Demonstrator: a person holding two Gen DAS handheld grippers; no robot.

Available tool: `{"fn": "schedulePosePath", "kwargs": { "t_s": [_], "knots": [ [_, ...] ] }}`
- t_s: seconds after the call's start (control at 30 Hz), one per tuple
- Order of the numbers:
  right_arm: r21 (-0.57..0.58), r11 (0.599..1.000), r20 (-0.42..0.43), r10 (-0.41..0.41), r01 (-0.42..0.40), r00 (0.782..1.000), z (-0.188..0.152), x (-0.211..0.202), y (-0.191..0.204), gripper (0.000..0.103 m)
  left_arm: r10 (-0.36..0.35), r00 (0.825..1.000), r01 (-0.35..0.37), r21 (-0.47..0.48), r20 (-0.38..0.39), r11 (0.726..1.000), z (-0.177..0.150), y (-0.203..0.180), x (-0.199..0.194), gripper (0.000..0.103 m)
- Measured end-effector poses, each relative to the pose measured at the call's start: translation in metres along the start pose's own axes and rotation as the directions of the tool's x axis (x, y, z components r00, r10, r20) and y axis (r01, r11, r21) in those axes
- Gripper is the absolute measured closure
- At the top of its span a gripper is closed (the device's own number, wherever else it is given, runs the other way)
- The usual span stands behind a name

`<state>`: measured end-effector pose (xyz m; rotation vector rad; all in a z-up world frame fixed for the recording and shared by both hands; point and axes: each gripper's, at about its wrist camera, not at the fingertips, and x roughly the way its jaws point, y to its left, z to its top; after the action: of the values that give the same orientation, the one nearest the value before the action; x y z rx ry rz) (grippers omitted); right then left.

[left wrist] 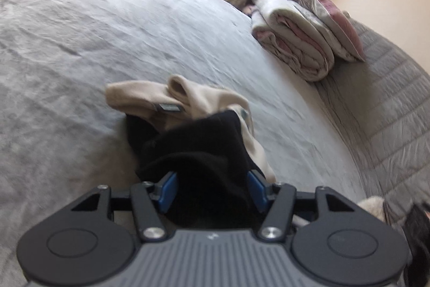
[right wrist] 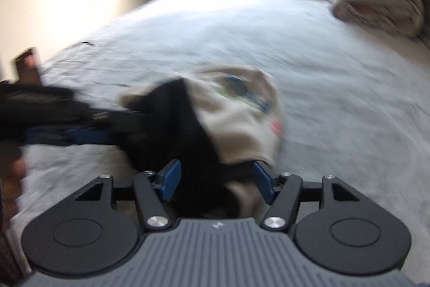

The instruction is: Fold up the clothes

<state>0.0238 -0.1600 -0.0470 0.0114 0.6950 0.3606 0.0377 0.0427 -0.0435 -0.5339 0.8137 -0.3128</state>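
Observation:
A bundled garment, black [left wrist: 199,149] with a beige part [left wrist: 204,96] bearing a printed picture [right wrist: 242,93], lies bunched on the grey bedsheet [left wrist: 107,26]. My left gripper [left wrist: 212,187] has its blue pads wide apart with the black cloth filling the gap between them. My right gripper [right wrist: 217,184] also stands wide with black and beige cloth between its pads. The left gripper also shows in the right wrist view [right wrist: 88,136] at the left, reaching into the bundle. The right wrist view is blurred by motion.
A folded white and pink quilt [left wrist: 293,39] with a pillow [left wrist: 328,20] lies at the bed's far right by a grey quilted headboard [left wrist: 389,112]. A window and curtain are behind. A dark blurred object [right wrist: 27,66] stands off the bed's left edge.

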Motion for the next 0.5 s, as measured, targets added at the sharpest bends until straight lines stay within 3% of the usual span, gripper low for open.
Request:
{"fn": "schedulePosePath", "kwargs": {
  "t_s": [0.07,0.17,0.23,0.27,0.3,0.33,0.5],
  "knots": [
    [-0.046,0.998,0.022,0.042,-0.041,0.999,0.002,-0.001,0.014,0.039,0.011,1.0,-0.01,-0.02,0.026,1.0,0.004,0.004,-0.002,0.06],
    [-0.097,0.993,0.031,0.075,-0.072,0.997,0.003,0.008,0.03,0.039,0.021,0.998,-0.02,-0.023,0.061,1.0,0.007,0.006,-0.006,0.061],
    [-0.113,0.993,0.03,0.044,-0.04,0.999,0.004,0.018,0.037,0.041,0.016,0.998,-0.014,-0.025,0.065,1.0,0.007,0.007,-0.006,0.061],
    [-0.115,0.993,0.028,0.023,-0.02,0.999,0.005,0.024,0.039,0.046,0.015,0.998,-0.014,-0.023,0.066,1.0,0.007,0.007,-0.006,0.06],
    [-0.109,0.994,0.026,0.007,-0.004,1.0,0.007,0.029,0.038,0.076,0.015,0.998,-0.013,-0.02,0.068,1.0,0.007,0.007,-0.007,0.059],
    [-0.09,0.996,0.026,-0.004,0.006,1.0,0.009,0.033,0.035,0.098,0.019,0.997,-0.018,-0.014,0.069,1.0,0.006,0.007,-0.007,0.057],
    [0.14,0.99,0.06,-0.003,-0.006,0.998,0.017,0.03,-0.005,0.099,0.037,0.996,-0.039,0.03,0.08,0.999,0.004,0.006,-0.009,0.046]
  ]
}}
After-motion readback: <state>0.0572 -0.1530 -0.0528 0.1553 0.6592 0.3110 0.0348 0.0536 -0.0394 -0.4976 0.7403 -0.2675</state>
